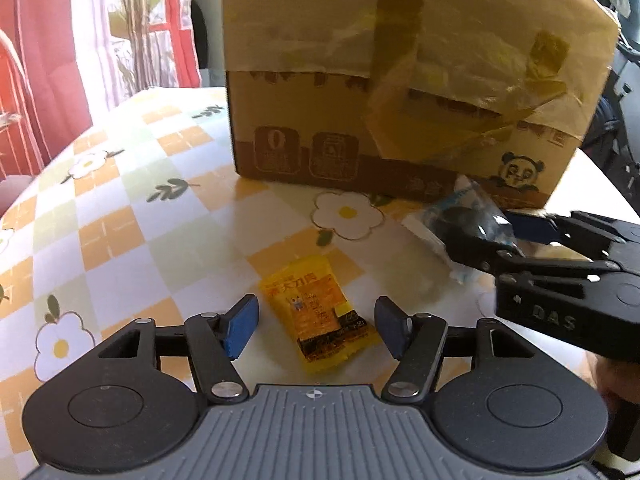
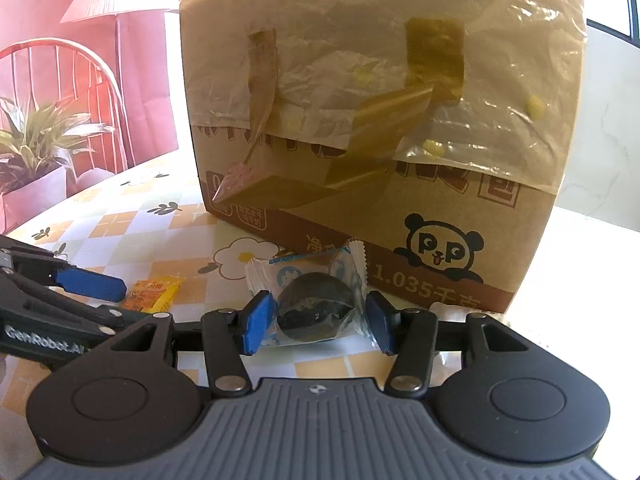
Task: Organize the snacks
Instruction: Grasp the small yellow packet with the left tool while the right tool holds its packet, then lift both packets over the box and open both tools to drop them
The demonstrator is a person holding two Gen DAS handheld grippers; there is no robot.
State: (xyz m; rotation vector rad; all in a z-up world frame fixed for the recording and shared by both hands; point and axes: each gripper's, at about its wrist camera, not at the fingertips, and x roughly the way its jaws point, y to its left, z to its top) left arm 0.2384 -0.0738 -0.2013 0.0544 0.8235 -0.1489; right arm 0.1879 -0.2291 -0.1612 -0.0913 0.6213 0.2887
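Note:
A yellow snack packet [image 1: 318, 312] lies flat on the flowered tablecloth, between the open fingers of my left gripper [image 1: 316, 326], which touches nothing. It also shows in the right wrist view [image 2: 154, 292]. A clear wrapped snack with a dark round cake [image 2: 314, 306] lies in front of the cardboard box [image 2: 380, 120]. My right gripper [image 2: 316, 320] has its blue pads on either side of this snack, close to the wrapper, still spread. In the left wrist view the right gripper [image 1: 504, 236] reaches in from the right over the same snack [image 1: 464, 220].
The tall cardboard box [image 1: 400, 80] with loose tape and plastic stands at the back of the table [image 1: 120, 220]. A red chair [image 2: 60, 80], a lamp and a potted plant [image 2: 36, 136] stand beyond the table's left edge.

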